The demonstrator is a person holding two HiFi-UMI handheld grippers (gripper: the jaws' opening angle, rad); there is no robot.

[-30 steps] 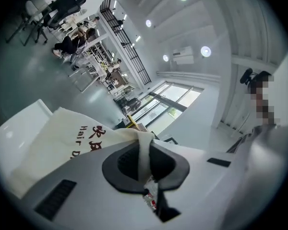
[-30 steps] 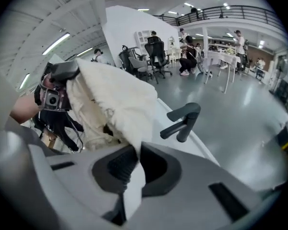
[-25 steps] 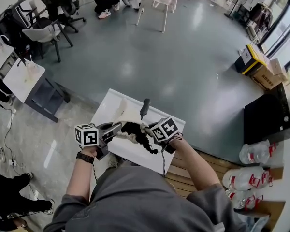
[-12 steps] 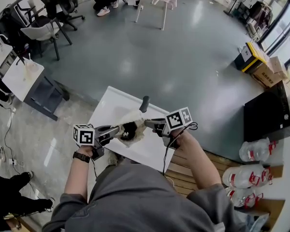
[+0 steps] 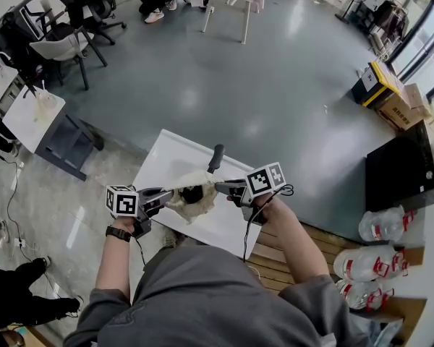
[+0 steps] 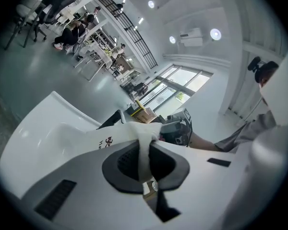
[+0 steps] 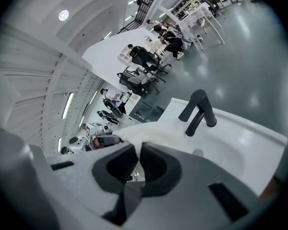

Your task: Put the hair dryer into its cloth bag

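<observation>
The cream cloth bag (image 5: 190,201) hangs stretched between my two grippers just above the white table (image 5: 165,163). A dark mouth shows at its top. My left gripper (image 5: 175,194) is shut on the bag's left edge, and cloth (image 6: 145,145) fills its jaws (image 6: 146,153). On the opposite edge my right gripper (image 5: 218,187) is shut, the fabric (image 7: 151,134) running out from its jaws (image 7: 137,164). The black hair dryer (image 5: 215,157) rests on the table beyond the bag, apart from both grippers. It looks T-shaped in the right gripper view (image 7: 199,110).
A wooden bench (image 5: 275,262) sits right of the table. Large water bottles (image 5: 380,228) and cardboard boxes (image 5: 390,103) lie to the right. A grey side table (image 5: 47,125), office chairs (image 5: 65,49) and seated people stand farther off across the grey floor.
The bag is now pulled taut and level between the grippers. My right gripper rose and rolled. The left one sank slightly. The black strand that hung under the bag no longer shows.
</observation>
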